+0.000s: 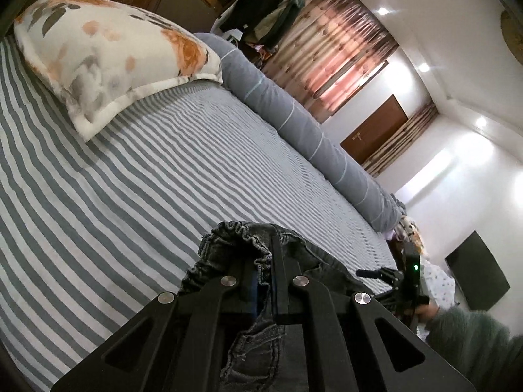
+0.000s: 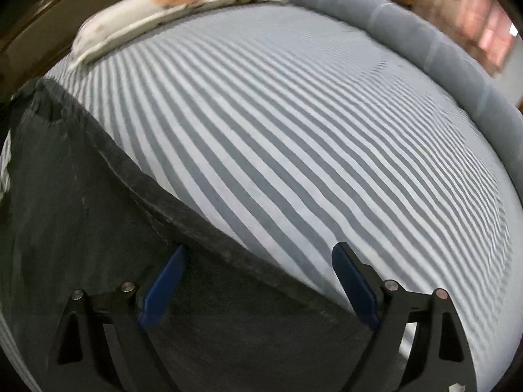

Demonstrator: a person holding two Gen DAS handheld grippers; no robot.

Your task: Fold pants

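The pants are dark grey denim with an elastic waistband (image 1: pixel 248 238). My left gripper (image 1: pixel 266 261) is shut on the gathered waistband and holds it above the striped bed. In the right wrist view a pant leg (image 2: pixel 98 215) lies flat across the lower left of the bed, its edge running diagonally between my fingers. My right gripper (image 2: pixel 258 261) is open, blue pads wide apart, just over that leg's edge, gripping nothing. The right gripper also shows in the left wrist view (image 1: pixel 392 277), low at the right.
The bed has a grey-and-white striped sheet (image 1: pixel 147 179). A floral pillow (image 1: pixel 108 49) lies at its head and a long grey bolster (image 1: pixel 294 111) runs along the far side. A person's green sleeve (image 1: pixel 474 343) is at lower right.
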